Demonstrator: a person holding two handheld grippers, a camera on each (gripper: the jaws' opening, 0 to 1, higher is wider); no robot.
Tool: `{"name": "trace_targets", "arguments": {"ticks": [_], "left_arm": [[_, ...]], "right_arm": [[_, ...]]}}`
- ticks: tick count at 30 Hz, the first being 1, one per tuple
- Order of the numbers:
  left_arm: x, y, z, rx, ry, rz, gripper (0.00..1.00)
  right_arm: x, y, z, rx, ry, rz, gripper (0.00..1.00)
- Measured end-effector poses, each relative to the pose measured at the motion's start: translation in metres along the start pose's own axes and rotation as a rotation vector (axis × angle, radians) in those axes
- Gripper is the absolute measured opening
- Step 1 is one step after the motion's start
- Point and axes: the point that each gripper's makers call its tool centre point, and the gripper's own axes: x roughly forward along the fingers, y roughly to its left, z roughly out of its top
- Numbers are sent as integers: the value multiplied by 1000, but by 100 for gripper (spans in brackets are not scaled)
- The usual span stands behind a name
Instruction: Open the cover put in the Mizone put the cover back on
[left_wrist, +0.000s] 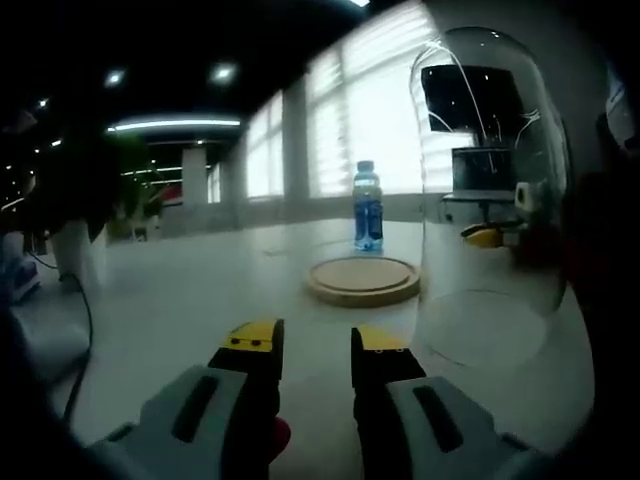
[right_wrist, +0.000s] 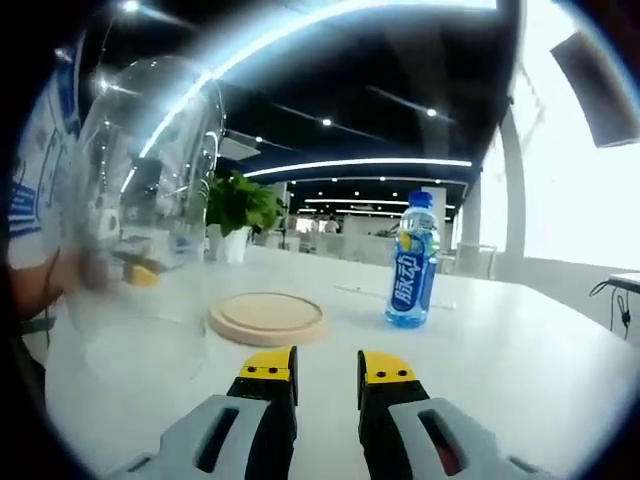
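In the left gripper view the left gripper (left_wrist: 317, 350) hovers low over the white table (left_wrist: 180, 300), its yellow-tipped jaws parted with a clear gap between them and nothing held. Ahead of it a round wooden base (left_wrist: 363, 279) lies flat on the table, out in the open top and away from the near edge. Behind the base, toward the far edge by the windows, a blue drink bottle (left_wrist: 368, 205) stands upright — apart from the base, not on it. To the right of the base stands a tall clear glass dome (left_wrist: 490, 190), the cover, off the base; whether it rests on the table or is lifted I cannot tell.

In the right gripper view the right gripper (right_wrist: 327, 376) also sits low over the table (right_wrist: 540, 360), jaws released and empty. The wooden base (right_wrist: 267, 318) lies just ahead of it, bare. The bottle (right_wrist: 413, 262) stands upright to the right of the base, near it but not touching. The glass dome (right_wrist: 150, 210) stands to the left of the base — a potted plant (right_wrist: 238, 212) shows farther back on the table behind it.
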Motion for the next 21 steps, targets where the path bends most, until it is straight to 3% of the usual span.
{"name": "trace_targets", "arguments": {"ticks": [5,13,21], "left_arm": [[0,0,0,-1,1,2,22],[0,0,-1,1,5,2,22],[0,-1,-3,5,14,-1,22]], "right_arm": [[1,-7,2,-28,1,-47,16],[8,-2,6,-43,7,-28,16],[19,-3,25,-80,-10,-34,16]]}}
